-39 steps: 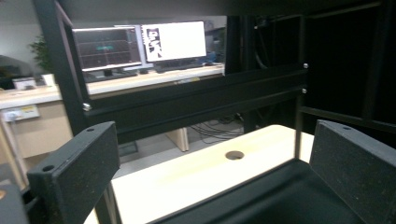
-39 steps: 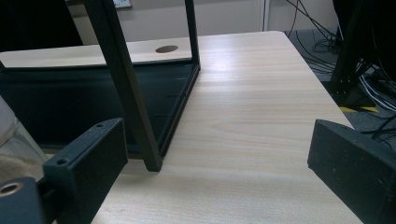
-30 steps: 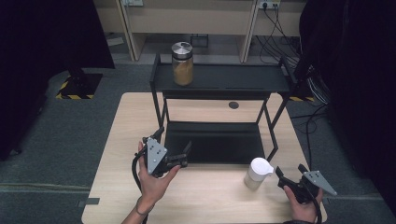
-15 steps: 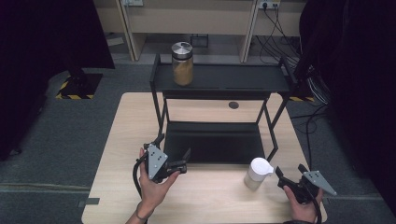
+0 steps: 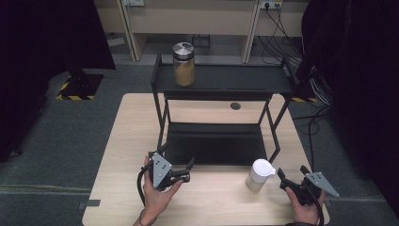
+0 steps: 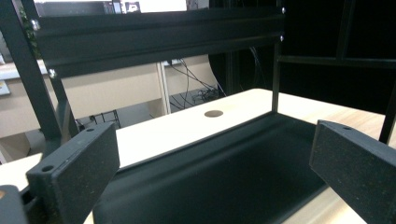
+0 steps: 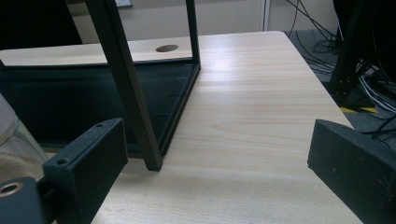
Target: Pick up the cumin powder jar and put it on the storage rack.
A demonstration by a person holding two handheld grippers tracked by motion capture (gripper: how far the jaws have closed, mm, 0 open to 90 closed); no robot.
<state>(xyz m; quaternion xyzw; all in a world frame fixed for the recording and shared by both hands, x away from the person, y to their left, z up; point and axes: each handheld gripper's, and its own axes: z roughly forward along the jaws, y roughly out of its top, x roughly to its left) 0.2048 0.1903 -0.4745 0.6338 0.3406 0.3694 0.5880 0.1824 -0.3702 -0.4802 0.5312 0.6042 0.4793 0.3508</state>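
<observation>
A: High view: where does the white-lidded jar [image 5: 259, 174] stand relative to each tool?

B: Upright on the table [image 5: 221, 207], near the rack's [image 5: 221, 84] front right leg, just left of the right gripper [image 5: 288, 178]; the left gripper [image 5: 182, 169] is well apart.

A: Jaw states?

B: Both wide apart, holding nothing. The right hand is judged nearer for a sideways approach.

A light wooden table [image 5: 131, 141] fills the lower centre of the high view. A black two-tier rack [image 5: 221, 82] stands mid-table; a jar [image 5: 183, 64] sits upper centre on its top shelf. A white-lidded jar [image 5: 259, 175] stands on the table, lower right.
</observation>
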